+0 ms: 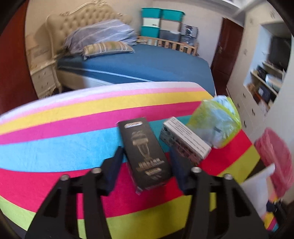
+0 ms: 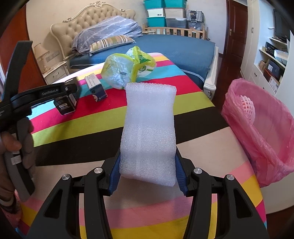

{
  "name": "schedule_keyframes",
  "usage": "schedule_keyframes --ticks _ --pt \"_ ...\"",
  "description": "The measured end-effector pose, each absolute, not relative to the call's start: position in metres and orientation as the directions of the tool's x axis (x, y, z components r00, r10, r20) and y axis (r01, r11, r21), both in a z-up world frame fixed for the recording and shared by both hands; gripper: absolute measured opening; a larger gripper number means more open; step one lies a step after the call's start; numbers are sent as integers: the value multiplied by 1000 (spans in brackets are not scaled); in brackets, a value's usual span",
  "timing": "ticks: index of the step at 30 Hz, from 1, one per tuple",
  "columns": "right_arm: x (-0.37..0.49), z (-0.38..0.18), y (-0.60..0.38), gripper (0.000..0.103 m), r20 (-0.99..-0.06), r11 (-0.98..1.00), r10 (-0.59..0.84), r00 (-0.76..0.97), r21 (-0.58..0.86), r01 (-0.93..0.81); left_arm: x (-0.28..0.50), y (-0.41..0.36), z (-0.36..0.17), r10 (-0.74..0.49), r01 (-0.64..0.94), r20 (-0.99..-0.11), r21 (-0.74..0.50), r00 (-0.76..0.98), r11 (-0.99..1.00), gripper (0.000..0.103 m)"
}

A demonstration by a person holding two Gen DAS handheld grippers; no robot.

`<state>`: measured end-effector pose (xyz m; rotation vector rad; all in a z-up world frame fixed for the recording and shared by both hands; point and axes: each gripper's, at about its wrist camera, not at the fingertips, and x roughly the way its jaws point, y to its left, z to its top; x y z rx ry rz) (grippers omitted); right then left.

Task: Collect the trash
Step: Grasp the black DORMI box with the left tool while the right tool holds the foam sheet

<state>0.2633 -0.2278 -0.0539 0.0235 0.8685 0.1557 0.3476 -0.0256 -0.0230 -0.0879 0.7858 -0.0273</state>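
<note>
Right tongs (image 2: pixel 147 176) clamped on a white foam wrap (image 2: pixel 148 128), pads squeezing its lower end, sheet standing up from the grip; looks feather-light, soft, crushes easily, likely won't slip but will flop; low grip seems fine for a short carry. Left tongs (image 1: pixel 147 165) narrowed around a black carton (image 1: pixel 145 156) lying on the striped desk (image 1: pixel 55 137); blurred, can't tell if pads touch its long sides yet; right-wrist view shows the carton's end between the fingers. Carton judged light, stiff, probably hollow, glossy so maybe slippery; across the narrow width near its close end is the sensible hold. Just beside it a white-and-blue box (image 1: pixel 185 141), close to the right finger, could get nudged. Behind that a yellow-green plastic bag (image 1: pixel 215 121), crinkly, limp; grab a bunched fold. Pink-lined bin (image 2: pixel 261 132) off the desk's right edge, pink foam net (image 2: pixel 246 104) inside; path to it looks clear. Bed (image 2: pixel 174 47) and storage tubs (image 2: pixel 165 14) far back.
</note>
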Motion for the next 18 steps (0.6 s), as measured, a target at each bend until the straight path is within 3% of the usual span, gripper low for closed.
schedule_keyframes --ticks 7,10,12,15,17,18 --pt "270 -54 -225 50 -761 989 143 633 91 -115 345 3 -23 -90 -10 -728 -132 680 991 44" --pt "273 -55 -221 51 -763 990 134 632 78 -115 351 17 -29 -104 -51 -742 -184 662 982 71" --pt "273 -55 -219 51 -765 991 127 631 68 -116 356 21 -35 -104 -58 -743 -189 661 980 71" --pt "273 -56 -218 52 -768 992 118 630 58 -116 362 18 -43 -112 -40 -751 -181 651 983 67" --pt "274 -56 -216 53 -771 992 107 628 43 -116 360 11 -44 -120 1 -748 -158 653 988 39" --pt "274 -57 -215 54 -772 992 104 628 39 -117 358 7 -43 -115 17 -748 -137 654 990 39"
